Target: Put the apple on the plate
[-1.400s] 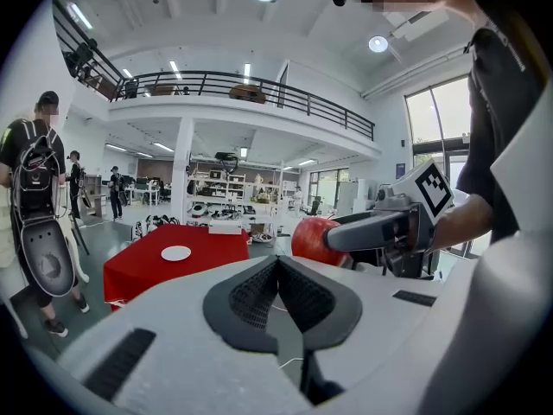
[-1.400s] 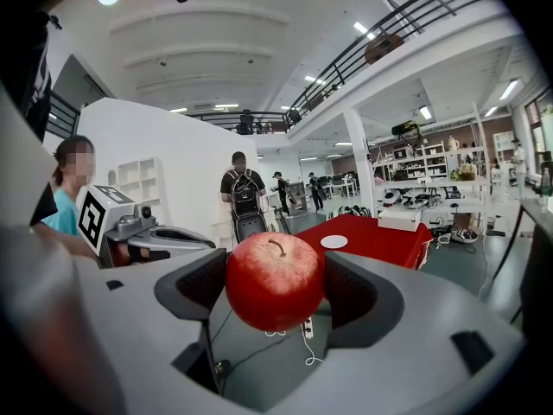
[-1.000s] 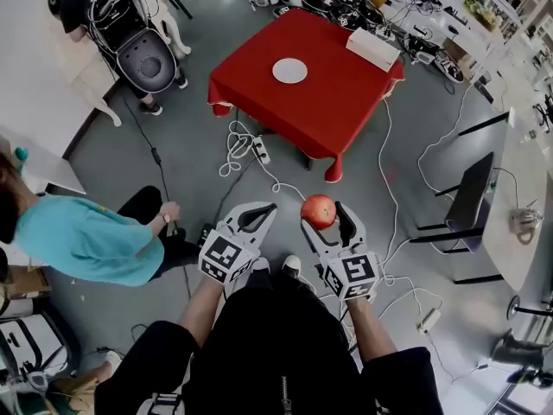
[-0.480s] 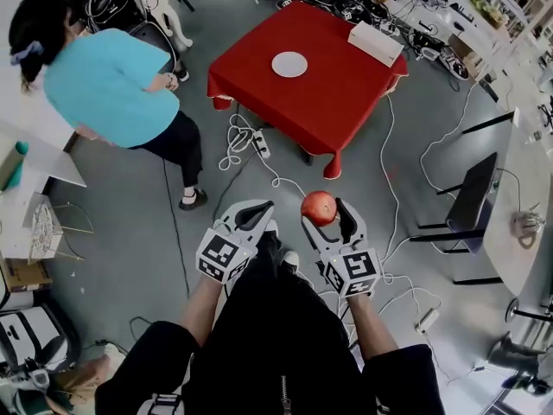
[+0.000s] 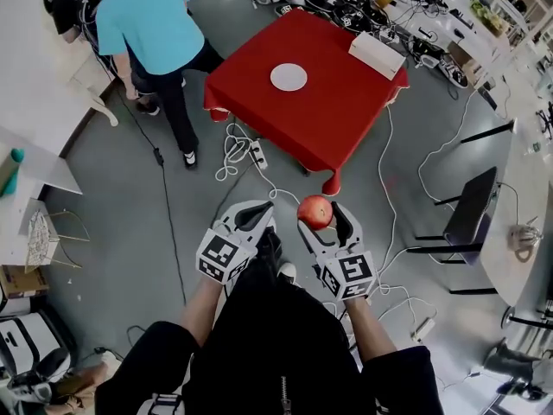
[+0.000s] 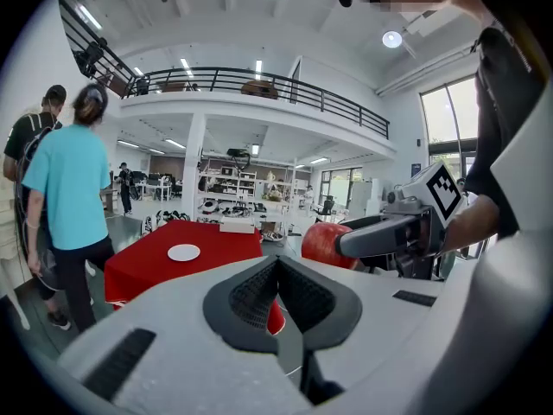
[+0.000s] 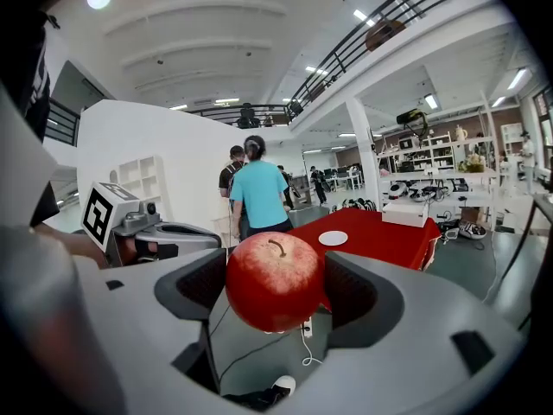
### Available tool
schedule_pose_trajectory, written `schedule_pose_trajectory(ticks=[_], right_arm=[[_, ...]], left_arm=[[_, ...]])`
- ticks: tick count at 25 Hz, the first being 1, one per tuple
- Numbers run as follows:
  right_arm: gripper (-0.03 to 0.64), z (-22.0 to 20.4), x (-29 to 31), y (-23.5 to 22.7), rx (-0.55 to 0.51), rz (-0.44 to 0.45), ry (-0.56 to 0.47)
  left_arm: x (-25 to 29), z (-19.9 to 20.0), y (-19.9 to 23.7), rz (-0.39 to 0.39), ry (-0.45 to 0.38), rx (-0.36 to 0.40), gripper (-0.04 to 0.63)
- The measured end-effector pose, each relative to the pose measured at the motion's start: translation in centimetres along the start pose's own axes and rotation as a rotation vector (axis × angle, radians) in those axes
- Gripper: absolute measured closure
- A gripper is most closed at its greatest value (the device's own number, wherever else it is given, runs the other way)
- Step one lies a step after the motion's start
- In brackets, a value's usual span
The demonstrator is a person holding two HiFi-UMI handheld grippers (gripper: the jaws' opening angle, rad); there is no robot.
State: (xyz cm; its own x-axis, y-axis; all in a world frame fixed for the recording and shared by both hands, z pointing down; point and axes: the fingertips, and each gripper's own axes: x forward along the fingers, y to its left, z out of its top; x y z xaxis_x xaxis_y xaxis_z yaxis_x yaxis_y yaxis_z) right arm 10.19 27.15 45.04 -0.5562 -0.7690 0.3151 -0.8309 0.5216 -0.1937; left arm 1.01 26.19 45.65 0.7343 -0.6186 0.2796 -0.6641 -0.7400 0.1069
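A red apple (image 5: 315, 212) sits between the jaws of my right gripper (image 5: 318, 220), which is shut on it, held out over the grey floor. In the right gripper view the apple (image 7: 275, 281) fills the gap between the black pads, stem up. My left gripper (image 5: 257, 213) is level beside it, shut with nothing in it; its pads (image 6: 259, 292) meet in the left gripper view. The white plate (image 5: 289, 77) lies on the red-clothed table (image 5: 337, 111) ahead, well beyond both grippers. The plate (image 7: 333, 239) also shows past the apple.
A person in a teal shirt (image 5: 151, 20) stands left of the table. A white box (image 5: 373, 50) lies on the table's far right. Cables and a power strip (image 5: 246, 150) trail on the floor in front of it. A black chair (image 5: 471, 201) stands at right.
The person in teal has walked from the lower left up to the far left of the table. Both grippers have moved a little toward the table, the apple still held.
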Motion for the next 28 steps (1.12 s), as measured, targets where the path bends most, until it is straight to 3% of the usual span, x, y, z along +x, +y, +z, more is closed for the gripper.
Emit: schedule_pose_trajectory(ticks=[19,28], right_arm=[[0.281,6.6,17.2,-5.6,-0.005,-0.036,0.025],[0.281,8.5,23.2,-6.8,-0.003,-0.056,0.025]], left_arm=[[8.1,3.6,17.6,-0.043,0.004,-0.010,0.589],[10.1,3.9,23.1,-0.064,0.024,-0.021,0.589]])
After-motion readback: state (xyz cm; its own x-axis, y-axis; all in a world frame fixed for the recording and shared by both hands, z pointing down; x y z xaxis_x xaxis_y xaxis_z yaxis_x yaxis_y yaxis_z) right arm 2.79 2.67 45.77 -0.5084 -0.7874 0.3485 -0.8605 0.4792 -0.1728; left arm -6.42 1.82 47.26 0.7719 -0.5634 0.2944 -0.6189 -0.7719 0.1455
